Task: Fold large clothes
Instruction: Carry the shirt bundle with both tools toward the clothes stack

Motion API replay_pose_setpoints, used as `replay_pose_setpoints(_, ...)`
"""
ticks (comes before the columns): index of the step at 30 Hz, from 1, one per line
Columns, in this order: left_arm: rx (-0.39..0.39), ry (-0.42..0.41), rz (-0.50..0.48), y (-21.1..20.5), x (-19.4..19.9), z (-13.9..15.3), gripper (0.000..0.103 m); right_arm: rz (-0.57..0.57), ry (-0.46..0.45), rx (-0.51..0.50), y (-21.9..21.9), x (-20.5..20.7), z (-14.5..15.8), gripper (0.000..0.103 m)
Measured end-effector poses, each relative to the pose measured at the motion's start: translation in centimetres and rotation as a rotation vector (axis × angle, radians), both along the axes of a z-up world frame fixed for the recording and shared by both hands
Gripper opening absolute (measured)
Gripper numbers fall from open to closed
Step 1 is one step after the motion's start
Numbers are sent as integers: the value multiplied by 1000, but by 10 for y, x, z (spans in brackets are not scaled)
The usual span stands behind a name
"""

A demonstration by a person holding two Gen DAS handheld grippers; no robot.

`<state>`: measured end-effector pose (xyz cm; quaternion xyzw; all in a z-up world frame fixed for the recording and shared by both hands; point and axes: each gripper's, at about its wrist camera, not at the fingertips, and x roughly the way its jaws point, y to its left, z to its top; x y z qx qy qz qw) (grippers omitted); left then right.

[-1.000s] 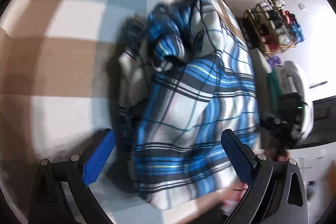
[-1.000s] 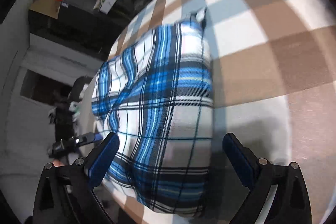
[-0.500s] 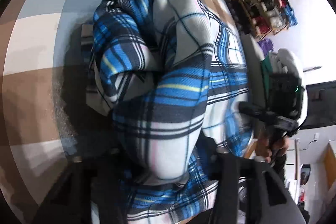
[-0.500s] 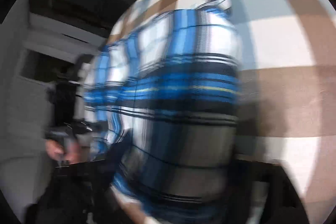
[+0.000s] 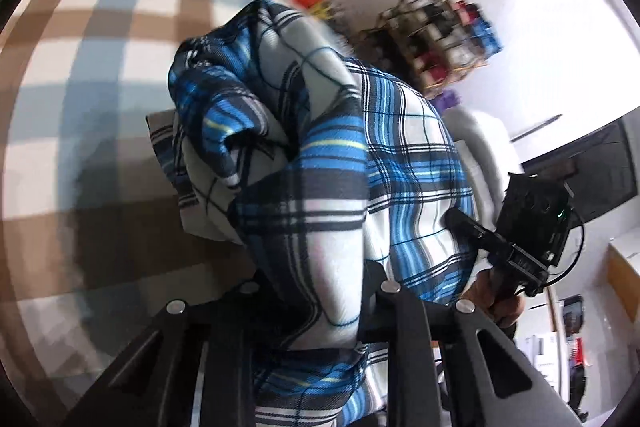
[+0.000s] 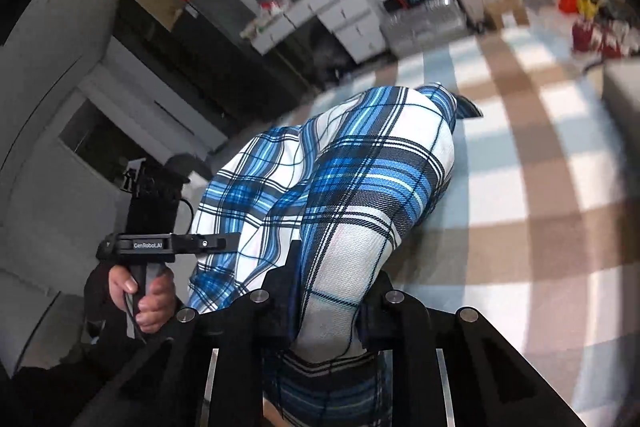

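A blue, white and black plaid shirt (image 5: 352,163) hangs bunched between my two grippers, lifted off the checked cloth surface (image 5: 80,75). My left gripper (image 5: 316,287) is shut on one edge of the shirt; the fabric fills the gap between its jaws. My right gripper (image 6: 332,291) is shut on the other edge of the shirt (image 6: 360,179). The right gripper also shows in the left wrist view (image 5: 460,219), pinching the fabric at the right. The left gripper shows in the right wrist view (image 6: 228,241) at the left. The shirt's far end droops toward the surface.
The brown, white and light blue checked surface (image 6: 540,187) spreads under the shirt. A shoe rack (image 5: 440,35) stands by the white wall. White drawers (image 6: 344,15) and dark cabinets stand beyond the surface's far edge. Red and yellow items (image 6: 580,11) sit at its far right.
Both grippers went from open over the flat-lying shirt to shut on its near edge. They have lifted it, so the views now tilt up toward the room.
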<state>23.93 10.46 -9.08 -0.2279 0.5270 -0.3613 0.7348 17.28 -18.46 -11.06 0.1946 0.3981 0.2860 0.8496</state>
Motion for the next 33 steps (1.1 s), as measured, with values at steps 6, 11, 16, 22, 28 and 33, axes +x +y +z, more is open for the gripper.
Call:
replay_pose_setpoints(6, -47, -134, -91, -73, 4, 86, 17, -85, -84, -34, -50, -30, 104, 21)
replay_pose_setpoints(11, -126, -218, -160, -155, 5, 165, 17, -187, -151, -15, -118, -64, 185, 21)
replay_pose_setpoints(16, -141, -251, -241, -253, 12, 202, 17, -362, -174, -76, -207, -89, 245, 21)
replay_pose_setpoints(22, -220, -154, -260, -325, 18, 148, 18, -496, -9, -112, -317, -73, 233, 23)
replay_pose_setpoints(28, -102, -18, -280, -337, 28, 67, 40, -646, 276, 36, -414, -49, 140, 31)
replay_pose_setpoints(33, -78, -119, -231, -314, 24, 88, 67, -680, 232, -103, -405, -48, 148, 53)
